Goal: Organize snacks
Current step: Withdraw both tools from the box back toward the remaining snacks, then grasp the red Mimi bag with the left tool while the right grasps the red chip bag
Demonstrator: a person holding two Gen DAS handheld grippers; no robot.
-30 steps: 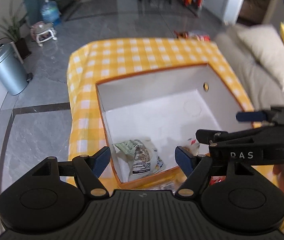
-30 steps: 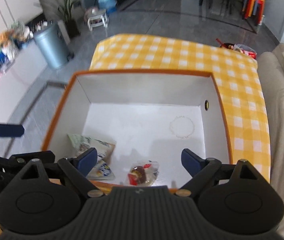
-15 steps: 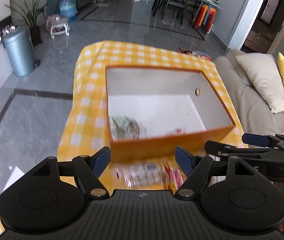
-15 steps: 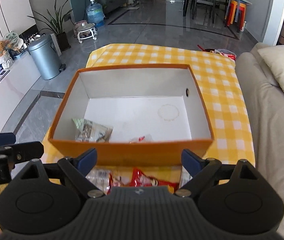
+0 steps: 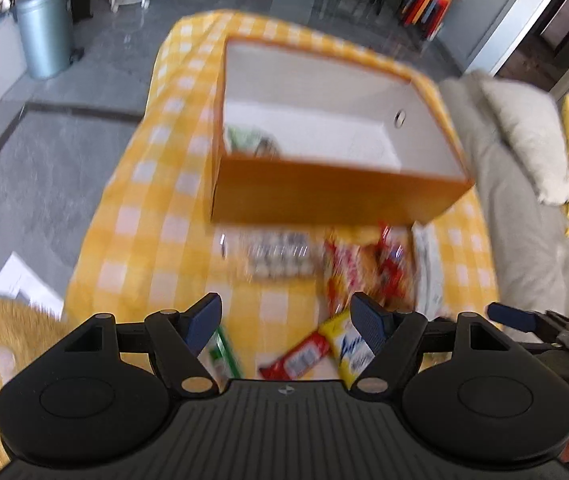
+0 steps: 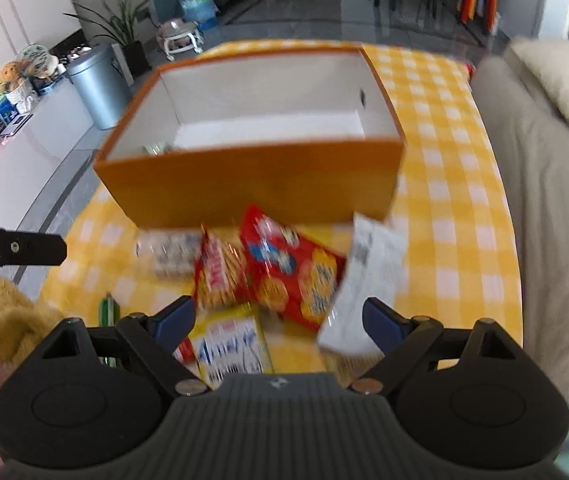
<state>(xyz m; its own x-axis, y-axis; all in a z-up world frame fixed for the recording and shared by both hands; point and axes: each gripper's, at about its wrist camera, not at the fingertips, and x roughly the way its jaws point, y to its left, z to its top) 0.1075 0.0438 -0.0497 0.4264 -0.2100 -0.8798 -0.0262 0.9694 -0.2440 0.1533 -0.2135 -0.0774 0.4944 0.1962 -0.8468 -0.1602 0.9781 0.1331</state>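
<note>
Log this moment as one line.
left gripper: open, empty | right gripper: open, empty | orange box: green packet inside | snack packets: on tablecloth, unpicked

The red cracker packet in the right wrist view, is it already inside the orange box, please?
No, the red cracker packet lies on the checked tablecloth in front of the orange box.

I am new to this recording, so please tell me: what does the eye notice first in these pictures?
First, the big orange box on the yellow checked tablecloth. Just in front of it lies a heap of snack packets, the red cracker bag brightest. Both grippers, left gripper and right gripper, hang open above them.
</note>
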